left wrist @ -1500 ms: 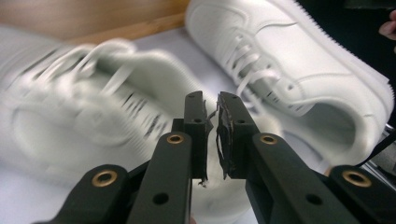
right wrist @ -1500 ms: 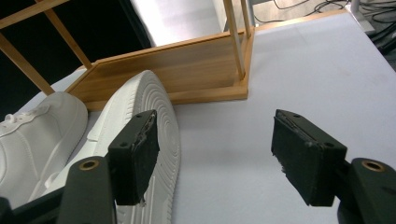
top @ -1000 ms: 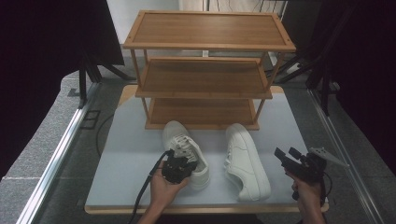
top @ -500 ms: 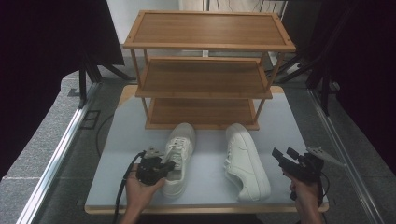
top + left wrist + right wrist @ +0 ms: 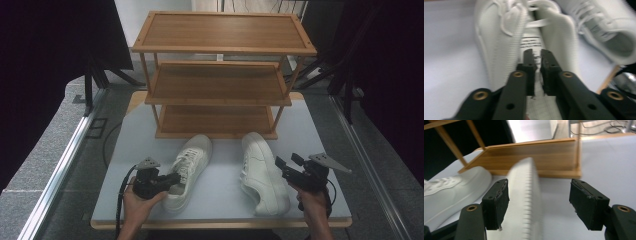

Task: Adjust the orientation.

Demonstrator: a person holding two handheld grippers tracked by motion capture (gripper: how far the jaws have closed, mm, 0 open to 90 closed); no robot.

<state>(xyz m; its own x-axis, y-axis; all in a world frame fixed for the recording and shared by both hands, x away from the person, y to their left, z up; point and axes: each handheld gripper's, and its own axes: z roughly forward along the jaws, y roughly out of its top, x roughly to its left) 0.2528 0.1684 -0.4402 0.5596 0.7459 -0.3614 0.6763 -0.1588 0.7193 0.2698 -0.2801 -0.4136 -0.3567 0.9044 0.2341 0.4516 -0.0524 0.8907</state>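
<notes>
Presently, left shoe (image 5: 190,169): a white laced sneaker standing on its sole near the front edge of the table (image 5: 320,130), left of centre, toe towards the shoe rack (image 5: 220,95) and not on it.
Right shoe (image 5: 263,172): a matching white sneaker just beside the left shoe but apart from it, nearer the front right corner, toe also towards the rack. It is also not on it.
Left gripper (image 5: 172,178): at the heel end of the left shoe. Its jaws have just been opening and now stand a narrow gap apart. The left gripper view places them over the shoe's mouth, the printed insole beyond the tips, with nothing visibly pinched between the pads.
Right gripper (image 5: 285,162): at the right shoe's outer side. The jaws stand wide apart, and in the right gripper view the ribbed sole edge lies between them, clear of both pads.
Shoe rack: three wooden tiers at the back of the table, all bare.
Work done: judged nil as to shelving, since neither shoe is lifted.
Work left: by judgement, grip each shoe, carry it to a tier, probably the bottom shelf (image 5: 215,120), and set the pair side by side.
</notes>
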